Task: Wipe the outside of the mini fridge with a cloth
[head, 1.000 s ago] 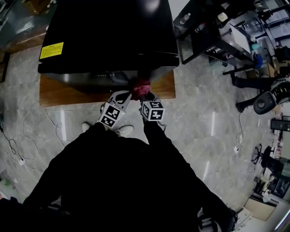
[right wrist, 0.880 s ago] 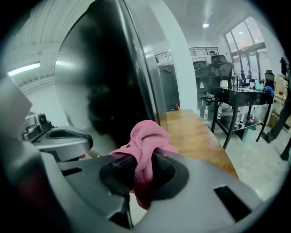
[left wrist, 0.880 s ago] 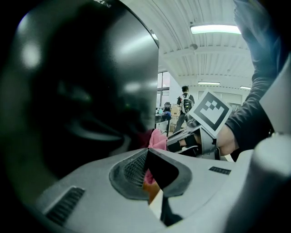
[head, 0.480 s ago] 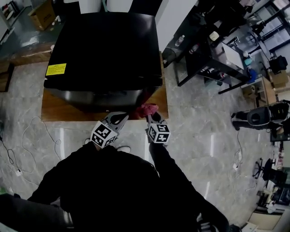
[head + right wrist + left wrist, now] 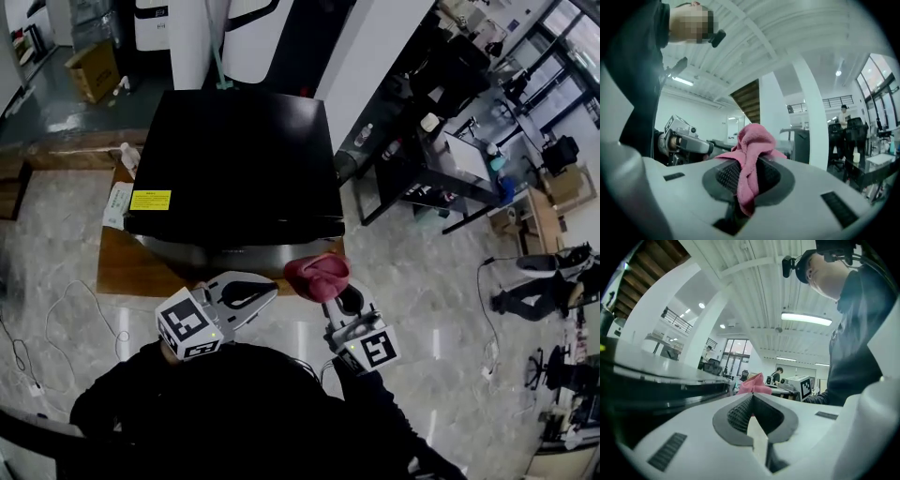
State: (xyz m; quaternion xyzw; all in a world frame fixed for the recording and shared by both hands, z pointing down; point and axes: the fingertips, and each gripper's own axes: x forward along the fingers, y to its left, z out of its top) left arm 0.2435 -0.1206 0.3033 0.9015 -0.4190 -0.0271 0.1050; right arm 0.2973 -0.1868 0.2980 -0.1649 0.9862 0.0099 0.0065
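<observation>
Jaws of the right gripper [image 5: 342, 302] clamp a bunched pink cloth [image 5: 317, 277] at five o'clock of the glossy black mini fridge [image 5: 234, 159]; the left gripper [image 5: 255, 294] is pinched together, empty.

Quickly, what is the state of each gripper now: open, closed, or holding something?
Left gripper: jaws closed, nothing between them.
Right gripper: jaws closed on the pink cloth.
</observation>
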